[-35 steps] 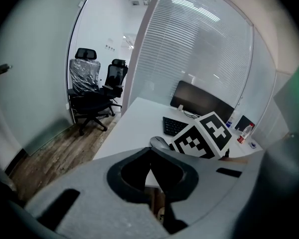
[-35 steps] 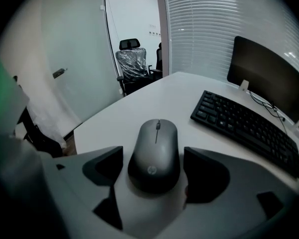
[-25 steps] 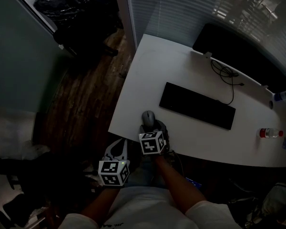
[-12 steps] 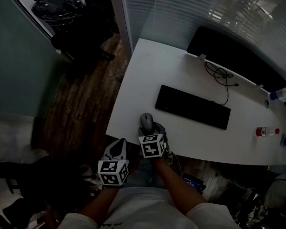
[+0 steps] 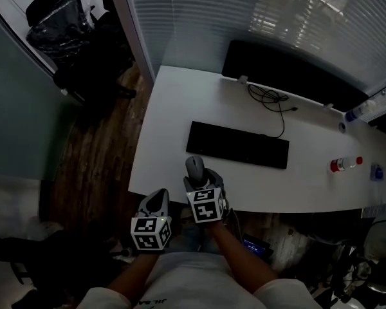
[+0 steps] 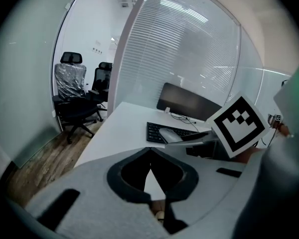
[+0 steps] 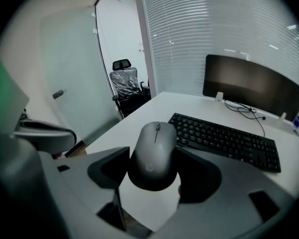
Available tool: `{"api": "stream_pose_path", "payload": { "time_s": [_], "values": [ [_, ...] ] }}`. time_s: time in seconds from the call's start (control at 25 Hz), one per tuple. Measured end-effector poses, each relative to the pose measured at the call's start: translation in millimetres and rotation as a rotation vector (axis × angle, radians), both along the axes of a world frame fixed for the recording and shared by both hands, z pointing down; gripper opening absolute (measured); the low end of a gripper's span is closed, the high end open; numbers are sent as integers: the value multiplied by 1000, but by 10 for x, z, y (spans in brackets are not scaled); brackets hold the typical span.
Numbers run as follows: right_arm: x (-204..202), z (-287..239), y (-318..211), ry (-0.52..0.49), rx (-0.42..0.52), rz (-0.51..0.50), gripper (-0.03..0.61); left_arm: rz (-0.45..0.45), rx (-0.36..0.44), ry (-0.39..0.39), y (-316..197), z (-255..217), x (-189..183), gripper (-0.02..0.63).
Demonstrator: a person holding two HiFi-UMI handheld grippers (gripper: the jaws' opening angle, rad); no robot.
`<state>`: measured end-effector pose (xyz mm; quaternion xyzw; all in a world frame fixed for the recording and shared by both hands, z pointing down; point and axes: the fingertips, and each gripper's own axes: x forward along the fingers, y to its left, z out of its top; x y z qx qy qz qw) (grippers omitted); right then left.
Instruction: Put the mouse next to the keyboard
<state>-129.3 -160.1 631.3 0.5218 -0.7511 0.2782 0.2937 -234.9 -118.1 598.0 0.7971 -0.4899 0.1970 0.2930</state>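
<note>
Right gripper [image 7: 150,185] fingers are clamping the light, smooth, probably slippery mouse [image 7: 153,153] by its flanks, seemingly just above the counter [image 7: 139,116], keyboard [image 7: 224,139] just ahead; left gripper [image 6: 149,157] fingers sitting closed, empty.

From overhead, the head view looks steeply down on the desk [image 5: 174,108], with the keyboard [image 5: 238,145] at centre frame and the monitor [image 5: 289,73] at upper right. The left gripper view sits low off the desk's near edge and looks across it, so the keyboard is far away at centre right. The right gripper view is closer, with the keyboard at right. All three views share the desk, keyboard, monitor and the chair [image 6: 72,91] at upper left.
</note>
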Motion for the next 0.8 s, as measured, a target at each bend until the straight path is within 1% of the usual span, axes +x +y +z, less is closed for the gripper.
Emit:
{"api": "stream_pose_path", "payload": {
  "time_s": [0.24, 0.64, 0.8],
  "values": [
    [649, -119, 188, 7, 8, 113, 299, 124, 49, -26, -60, -52, 564, 2],
    [1821, -213, 554, 9, 9, 307, 299, 296, 52, 16, 22, -71, 1680, 2],
    [2199, -206, 683, 7, -3, 348, 298, 353, 53, 6, 67, -20, 2066, 2]
  ]
}}
